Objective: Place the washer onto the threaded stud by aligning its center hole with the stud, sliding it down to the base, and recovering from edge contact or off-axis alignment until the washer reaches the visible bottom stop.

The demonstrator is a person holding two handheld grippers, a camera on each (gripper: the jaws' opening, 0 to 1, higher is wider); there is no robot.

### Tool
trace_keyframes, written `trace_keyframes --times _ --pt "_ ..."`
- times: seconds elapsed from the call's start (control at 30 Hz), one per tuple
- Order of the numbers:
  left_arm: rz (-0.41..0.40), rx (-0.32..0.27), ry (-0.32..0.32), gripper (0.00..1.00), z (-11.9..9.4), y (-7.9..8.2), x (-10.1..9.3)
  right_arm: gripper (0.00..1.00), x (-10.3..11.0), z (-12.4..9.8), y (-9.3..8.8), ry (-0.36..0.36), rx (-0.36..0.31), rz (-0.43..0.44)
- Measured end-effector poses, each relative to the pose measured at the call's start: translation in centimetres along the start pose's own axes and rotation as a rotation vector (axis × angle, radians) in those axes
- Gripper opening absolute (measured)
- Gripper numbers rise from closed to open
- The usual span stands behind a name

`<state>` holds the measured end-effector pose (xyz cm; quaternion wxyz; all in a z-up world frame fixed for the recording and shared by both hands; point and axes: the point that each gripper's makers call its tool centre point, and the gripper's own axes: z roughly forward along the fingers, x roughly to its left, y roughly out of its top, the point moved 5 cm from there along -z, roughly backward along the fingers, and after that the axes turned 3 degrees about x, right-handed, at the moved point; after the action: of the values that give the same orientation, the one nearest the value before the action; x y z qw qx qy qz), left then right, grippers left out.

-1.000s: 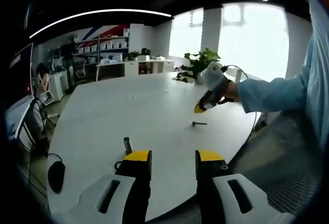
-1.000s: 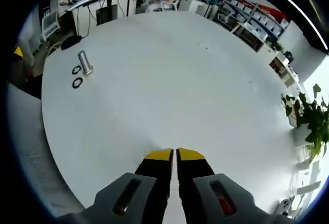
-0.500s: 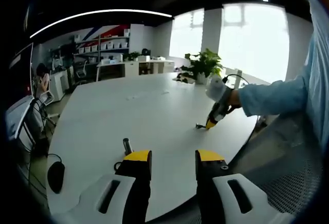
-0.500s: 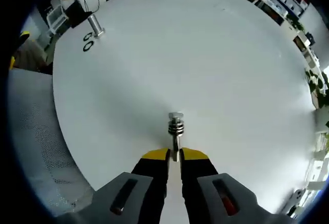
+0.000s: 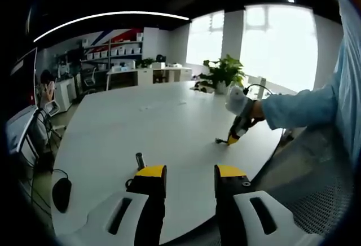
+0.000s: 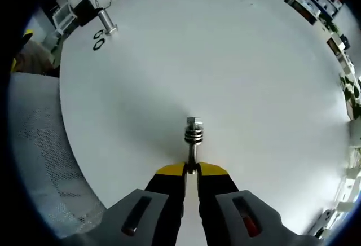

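Note:
A metal threaded stud [image 6: 193,136] lies on the white round table [image 6: 225,60], hex head pointing away, with rings stacked below the head. My right gripper [image 6: 192,169] is shut on its thin shaft. In the left gripper view that gripper [image 5: 233,138] touches down by the stud [image 5: 219,140] at the table's right edge, held by a hand in a blue sleeve. Two black washers [image 6: 98,39] lie beside an upright metal cylinder [image 6: 107,21] at the far left. My left gripper [image 5: 190,172] hovers open over the near edge, the cylinder [image 5: 139,159] just ahead of its left jaw.
A black mouse [image 5: 62,192] with its cable lies near the table's left edge. A potted plant [image 5: 221,70] stands at the far side. A grey mesh chair [image 6: 51,161] sits below the table edge. Desks and shelves line the room behind.
My right gripper has dropped from above the table down to the stud and shut on its shaft. The left gripper has stayed put and open.

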<state>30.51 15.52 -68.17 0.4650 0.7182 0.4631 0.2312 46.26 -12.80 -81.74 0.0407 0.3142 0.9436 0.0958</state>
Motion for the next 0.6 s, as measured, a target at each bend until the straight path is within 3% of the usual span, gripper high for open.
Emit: trace_keyframes --times 0.37,0.5,0.53,0.6 --pt "0.001 -0.001 0.002 0.32 0.0 0.0 0.0 0.08 0.1 -1.4 1.0 -0.005 -0.043 -0.013" --pt "0.002 0.002 0.001 0.32 0.0 0.0 0.0 0.07 -0.1 -2.2 1.7 -0.005 -0.083 -0.012" --pt "0.002 0.002 0.001 0.32 0.0 0.0 0.0 0.02 0.0 -2.5 2.0 0.001 -0.100 -0.014" --pt "0.004 0.005 0.001 0.32 0.0 -0.1 0.0 0.02 -0.1 -2.9 2.3 0.009 -0.121 -0.007"
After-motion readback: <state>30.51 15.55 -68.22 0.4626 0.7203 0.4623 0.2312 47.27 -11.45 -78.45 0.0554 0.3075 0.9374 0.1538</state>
